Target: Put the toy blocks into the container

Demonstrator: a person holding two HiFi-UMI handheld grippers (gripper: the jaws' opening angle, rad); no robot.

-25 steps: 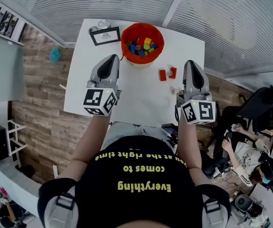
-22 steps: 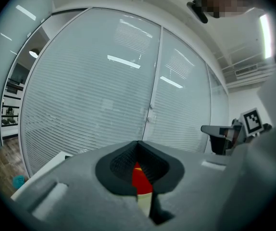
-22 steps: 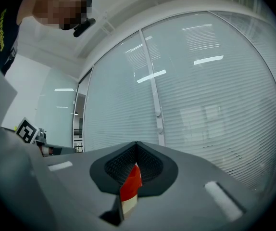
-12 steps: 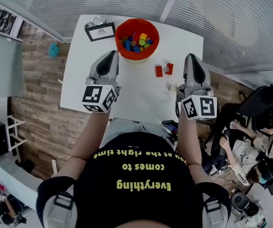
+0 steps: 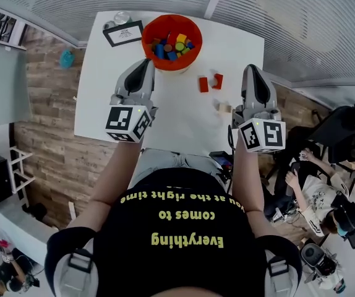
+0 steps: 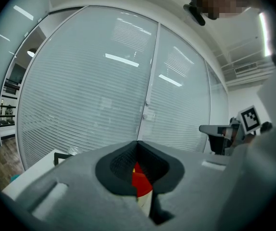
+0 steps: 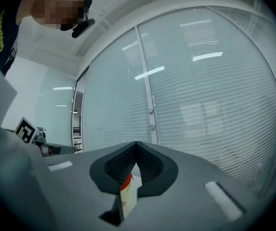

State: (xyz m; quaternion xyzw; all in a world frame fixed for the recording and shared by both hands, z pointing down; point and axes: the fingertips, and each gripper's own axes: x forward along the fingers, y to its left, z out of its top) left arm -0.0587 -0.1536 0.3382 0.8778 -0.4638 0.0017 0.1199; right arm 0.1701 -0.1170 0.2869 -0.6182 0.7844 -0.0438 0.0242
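a red block [image 5: 203, 84] and a second red block [image 5: 218, 81] are seen lying loose on the white worktop [image 5: 183, 122], side by side and just apart. a smaller pale block [image 5: 225, 107] is set a little nearer the person. the orange container [image 5: 172, 67] is stood at the far side of the worktop, and mixed coloured blocks [image 5: 168, 45] are already held in it.

from the right tool [image 5: 253, 73], all three loose blocks are found on its left. the red pair lies near its tip and slightly behind it, and the pale block lies just beside its flank, further back. from the left tool [image 5: 146, 67] the same blocks lie to the right and well apart, while the container is just ahead of its tip. the right tool is therefore judged the nearer one for the next pick. the first red block appears to be laid with its long axis running away from the person, roughly in line with the right tool. the second's shape cannot be told.

both tools are seen with their jaws brought together at the tips and nothing gripped. only slivers of red and white are glimpsed through the slot behind the tips. before a block could be taken, the right tool would need to be opened, drawn back and swung leftward.
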